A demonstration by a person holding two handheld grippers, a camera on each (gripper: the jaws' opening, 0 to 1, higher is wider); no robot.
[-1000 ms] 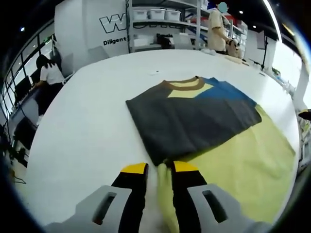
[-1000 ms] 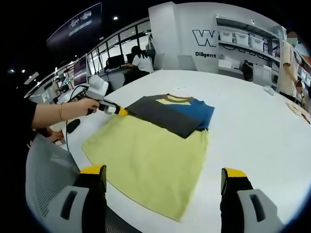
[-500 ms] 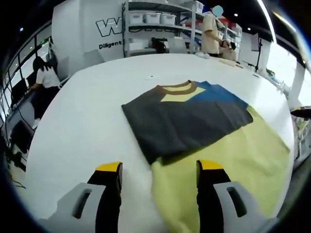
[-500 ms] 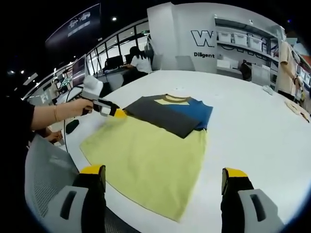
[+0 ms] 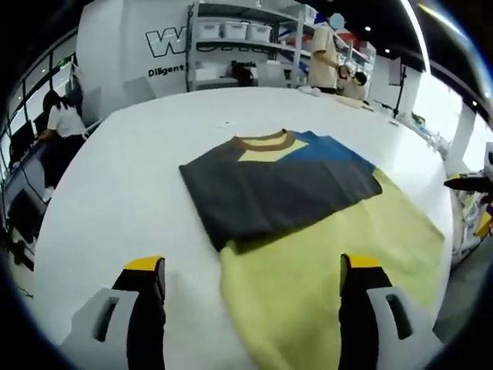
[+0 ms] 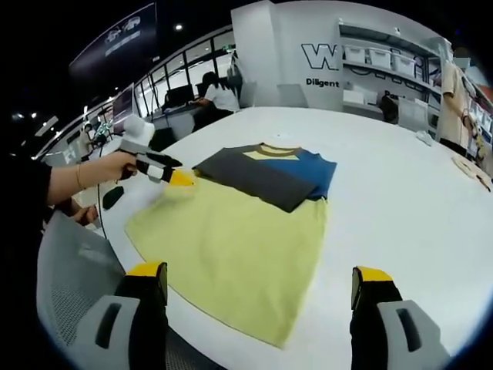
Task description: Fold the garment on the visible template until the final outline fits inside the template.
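shirt (image 5: pixel 277 181) lies ahead, clear of both spread fingers (image 5: pixel 146 281).

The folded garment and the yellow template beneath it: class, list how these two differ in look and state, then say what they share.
1. The folded garment is dark grey with a blue part and a brown collar; the yellow template is one plain colour.
2. The garment is folded over in layers; the template lies as one flat sheet.
3. The garment covers only the template's far end; the template spreads wider.

Both lie flat on the white table.
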